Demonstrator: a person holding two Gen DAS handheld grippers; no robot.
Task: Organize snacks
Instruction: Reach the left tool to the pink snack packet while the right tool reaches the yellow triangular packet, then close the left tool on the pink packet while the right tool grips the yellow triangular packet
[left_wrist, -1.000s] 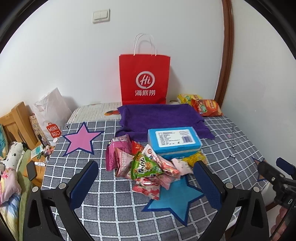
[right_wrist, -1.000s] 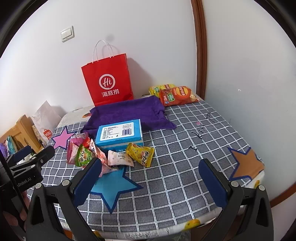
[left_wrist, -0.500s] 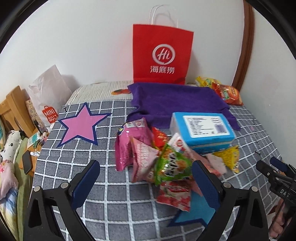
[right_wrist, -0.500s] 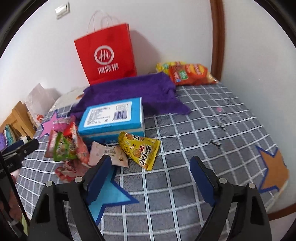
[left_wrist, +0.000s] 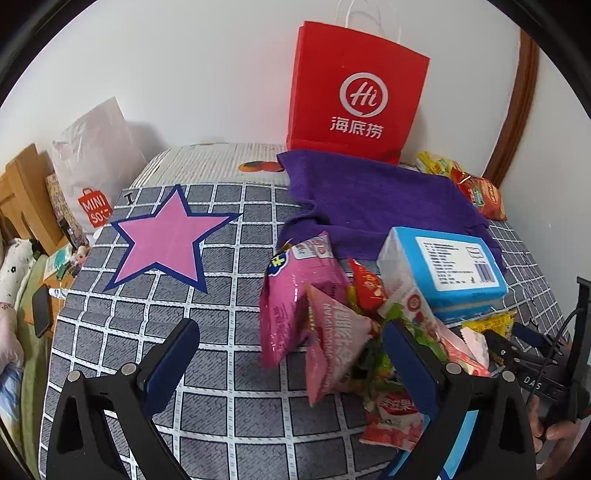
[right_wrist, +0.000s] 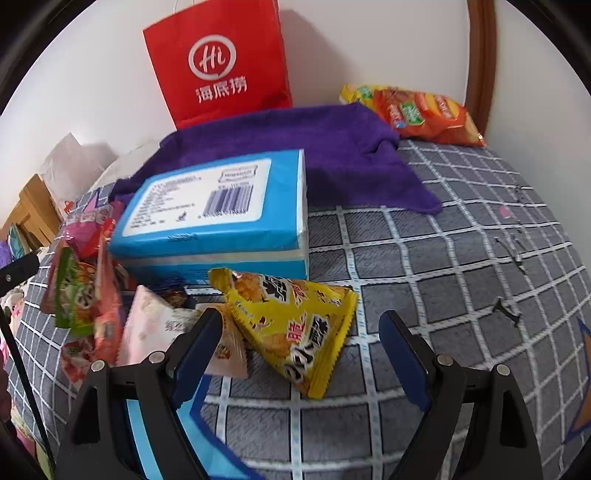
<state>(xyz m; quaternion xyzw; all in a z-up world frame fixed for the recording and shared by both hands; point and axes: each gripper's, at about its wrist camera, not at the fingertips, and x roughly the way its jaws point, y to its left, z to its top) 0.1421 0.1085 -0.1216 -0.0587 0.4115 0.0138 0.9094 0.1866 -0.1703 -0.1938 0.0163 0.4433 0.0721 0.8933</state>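
A heap of snack packets lies on the checked cloth (left_wrist: 221, 406) in front of a blue box (left_wrist: 443, 269) (right_wrist: 218, 218). My left gripper (left_wrist: 291, 354) is open, low over the cloth. Two pink packets (left_wrist: 295, 295) stand just ahead of its jaws, and its right finger (left_wrist: 410, 362) covers part of a green packet. My right gripper (right_wrist: 301, 347) is open too. A yellow packet (right_wrist: 291, 321) lies between its fingers, apart from both pads. A pale pink packet (right_wrist: 155, 325) lies by its left finger (right_wrist: 199, 343). The right gripper (left_wrist: 517, 350) also shows at the left wrist view's right edge.
A red paper bag (left_wrist: 354, 92) (right_wrist: 218, 62) stands against the wall behind a purple towel (left_wrist: 369, 195) (right_wrist: 314, 155). Orange and yellow chip bags (right_wrist: 421, 110) lie at the back right corner. A white shopping bag (left_wrist: 92, 162) and wooden furniture (left_wrist: 22, 195) stand off the left edge.
Both grippers have come down and forward to the snack heap. The right gripper's jaws stand a little narrower, and the yellow packet now lies between them.
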